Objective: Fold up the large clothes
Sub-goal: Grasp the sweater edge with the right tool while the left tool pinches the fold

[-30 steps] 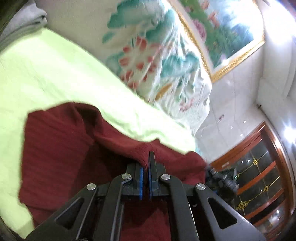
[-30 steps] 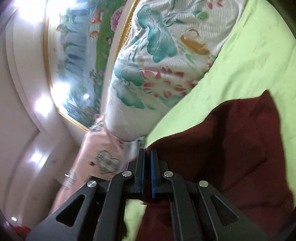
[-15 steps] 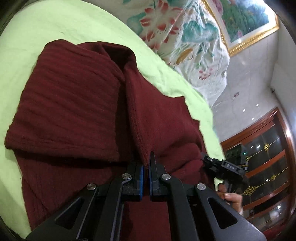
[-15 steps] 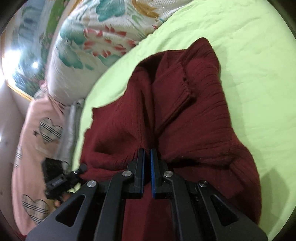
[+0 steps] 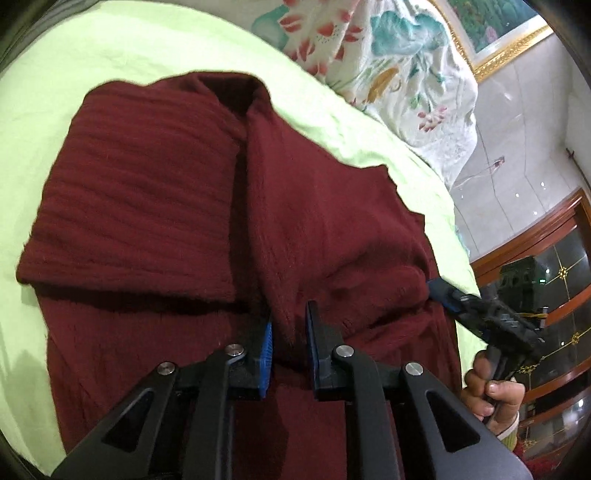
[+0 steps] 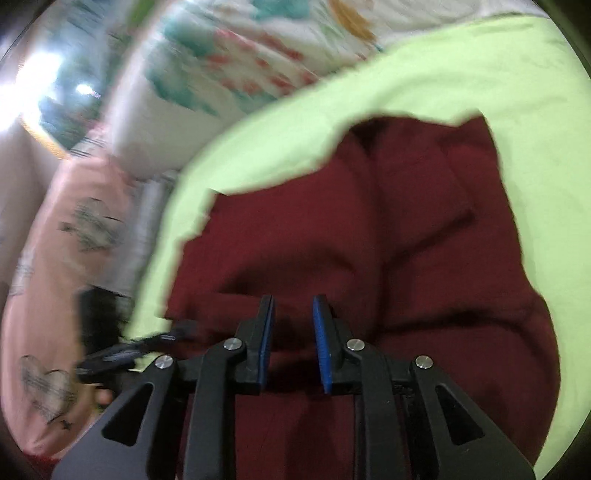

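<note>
Tongs in release over a folded garment. Left gripper (image 5: 288,334): its blue pads (image 5: 266,349) have just been opening and stand a little apart, with a raised ridge of the dark red knit sweater (image 5: 155,206) still lying between them but no longer pinched. Right gripper (image 6: 293,328): jaws likewise just opened, a clear gap between the pads, sweater (image 6: 388,240) directly under and ahead of the tips; nothing appears gripped, though this view is blurred. Both tools point steeply down at the cloth, a posture consistent with laying a carried edge onto the layers beneath and letting go.

Just ahead of the left tips, a folded-over panel with a straight lower edge lies to the left of the ridge, and a vertical crease runs away from the jaws toward the far end of the garment. To the right of the left tongs, the person's other hand (image 5: 491,387) holds the second tool at the sweater's edge.

Beyond the garment on all sides spreads the pale green bedsheet (image 5: 122,44). Farther still, a floral quilt (image 5: 399,66) is heaped along the far edge, below a gilt-framed picture (image 5: 506,33); neither obstructs the fold. A wooden cabinet (image 5: 554,258) stands far right. In the right view a pink heart-printed cloth (image 6: 74,229) lies left of the tongs.
</note>
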Motion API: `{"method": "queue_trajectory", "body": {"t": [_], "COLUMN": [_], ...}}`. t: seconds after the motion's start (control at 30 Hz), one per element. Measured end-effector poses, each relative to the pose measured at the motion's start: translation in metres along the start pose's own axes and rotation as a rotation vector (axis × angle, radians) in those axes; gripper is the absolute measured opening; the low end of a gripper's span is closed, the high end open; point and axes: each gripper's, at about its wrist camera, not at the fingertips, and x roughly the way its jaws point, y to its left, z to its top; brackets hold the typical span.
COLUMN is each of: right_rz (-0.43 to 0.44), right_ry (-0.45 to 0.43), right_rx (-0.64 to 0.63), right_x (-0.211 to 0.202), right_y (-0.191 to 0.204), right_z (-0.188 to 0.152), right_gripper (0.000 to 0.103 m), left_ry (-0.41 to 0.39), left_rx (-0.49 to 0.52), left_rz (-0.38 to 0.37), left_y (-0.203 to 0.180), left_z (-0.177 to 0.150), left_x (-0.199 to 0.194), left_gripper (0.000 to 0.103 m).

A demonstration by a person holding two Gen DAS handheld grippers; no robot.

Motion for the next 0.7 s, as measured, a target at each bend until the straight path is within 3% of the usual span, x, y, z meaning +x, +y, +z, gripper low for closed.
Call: {"method": "queue_trajectory", "body": {"t": [0.07,0.13,0.17,0.2,0.37,0.47,0.53,0.57,0.6,0.7], "right_rz": [0.051,0.060,0.059,0.066,0.069,-0.018,-0.089,-0.110,-0.115,-0.017], "right_ry": [-0.002,-0.017,-0.027,-0.038,0.007,0.067,0.084,0.101,0.110,0.000], "right_rx": [0.019,-0.023,-0.054,-0.088,-0.189,-0.326,-0.378,-0.378,-0.360,-0.277], "right_x": [-0.003,-0.009,-0.011,-0.013,0.006,0.030,0.044,0.049,0.051,0.023], "right_y": [-0.003,0.005,0.011,0.017,0.043,0.059,0.065,0.064,0.061,0.055], "right_z": [-0.004,-0.005,-0.006,-0.006,-0.009,-0.017,-0.020,-0.019,-0.016,-0.002], "right_gripper": [0.025,0.045,0.063,0.067,0.067,0.067,0.043,0.008,0.004,0.003], "left_ry": [-0.002,-0.019,-0.024,-0.023,-0.005,0.007,0.010,0.008,0.002,-0.063], "left_rx": [-0.008,-0.018,-0.028,-0.037,-0.069,-0.077,-0.066,-0.059,-0.056,-0.025], "left_rz": [-0.001,-0.004,-0.014,-0.025,-0.025,-0.027,-0.020,-0.015,-0.014,-0.023], "left_y": [0.002,0.003,0.004,0.006,0.012,0.013,0.011,0.008,0.006,-0.005], "left_z": [-0.004,-0.007,-0.008,-0.008,-0.006,-0.005,-0.003,-0.002,0.000,0.010], "left_x": [-0.005,-0.014,-0.016,-0.017,-0.009,-0.004,-0.001,0.000,0.001,-0.013], "left_gripper": [0.014,0.020,0.022,0.025,0.026,0.026,0.024,0.021,0.011,0.009]}}
